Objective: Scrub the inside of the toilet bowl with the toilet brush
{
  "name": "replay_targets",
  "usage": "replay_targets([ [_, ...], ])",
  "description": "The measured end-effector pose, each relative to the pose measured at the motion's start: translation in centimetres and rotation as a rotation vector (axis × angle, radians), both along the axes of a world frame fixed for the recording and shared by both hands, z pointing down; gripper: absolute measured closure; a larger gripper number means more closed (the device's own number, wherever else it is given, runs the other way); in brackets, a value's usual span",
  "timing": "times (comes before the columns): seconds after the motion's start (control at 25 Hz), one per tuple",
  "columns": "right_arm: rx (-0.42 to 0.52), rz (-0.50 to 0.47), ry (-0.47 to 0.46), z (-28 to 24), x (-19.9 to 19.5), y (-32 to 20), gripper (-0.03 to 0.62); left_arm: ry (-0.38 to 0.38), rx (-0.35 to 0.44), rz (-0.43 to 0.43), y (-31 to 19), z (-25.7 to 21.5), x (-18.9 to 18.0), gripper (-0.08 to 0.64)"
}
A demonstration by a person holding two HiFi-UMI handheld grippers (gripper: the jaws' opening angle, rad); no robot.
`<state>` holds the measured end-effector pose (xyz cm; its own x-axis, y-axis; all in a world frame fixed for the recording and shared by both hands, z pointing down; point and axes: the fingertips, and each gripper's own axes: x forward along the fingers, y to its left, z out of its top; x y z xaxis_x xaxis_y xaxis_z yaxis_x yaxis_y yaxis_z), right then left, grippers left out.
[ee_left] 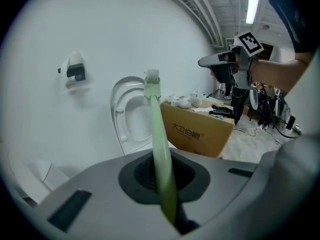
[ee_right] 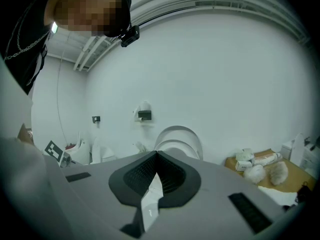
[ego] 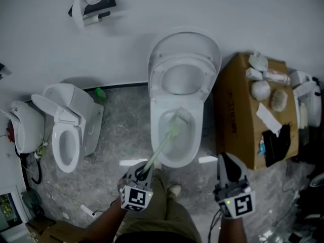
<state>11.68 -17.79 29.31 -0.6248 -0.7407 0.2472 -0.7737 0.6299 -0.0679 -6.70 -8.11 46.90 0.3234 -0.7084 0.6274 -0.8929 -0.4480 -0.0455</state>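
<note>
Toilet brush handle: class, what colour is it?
The toilet brush handle is a pale, translucent green, clearest in the left gripper view.

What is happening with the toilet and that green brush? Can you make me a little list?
Left gripper: jaws shut on the handle of the green toilet brush
Brush head: down inside the toilet bowl
Seat and lid: both up, against the wall
Right gripper: jaws together at the tips, held off to the side and touching nothing in the bowl
White sliver: shows between the right jaws; cannot tell what it is
Next to the toilet: cardboard box on one side, smaller toilet on the other
</note>
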Motion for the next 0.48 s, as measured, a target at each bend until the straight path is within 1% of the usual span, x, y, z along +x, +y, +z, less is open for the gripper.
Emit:
replay_targets([
  [0.2, -0.020, 0.003, 0.012, 2.1, 0.6, 0.2, 0.588, -0.014, -0.052, -0.001, 0.4, 3.5, 0.3, 0.558],
  [0.36, 0.008, 0.001, 0.008, 3.9, 1.2, 0.1, 0.588, -0.042, -0.093, 0.004, 0.7, 6.5, 0.2, 0.558],
  [0.48, -0.020, -0.001, 0.014, 5.6, 1.3, 0.6, 0.588, -0.057, -0.131, 0.002, 1.5, 9.1, -0.1, 0.558],
])
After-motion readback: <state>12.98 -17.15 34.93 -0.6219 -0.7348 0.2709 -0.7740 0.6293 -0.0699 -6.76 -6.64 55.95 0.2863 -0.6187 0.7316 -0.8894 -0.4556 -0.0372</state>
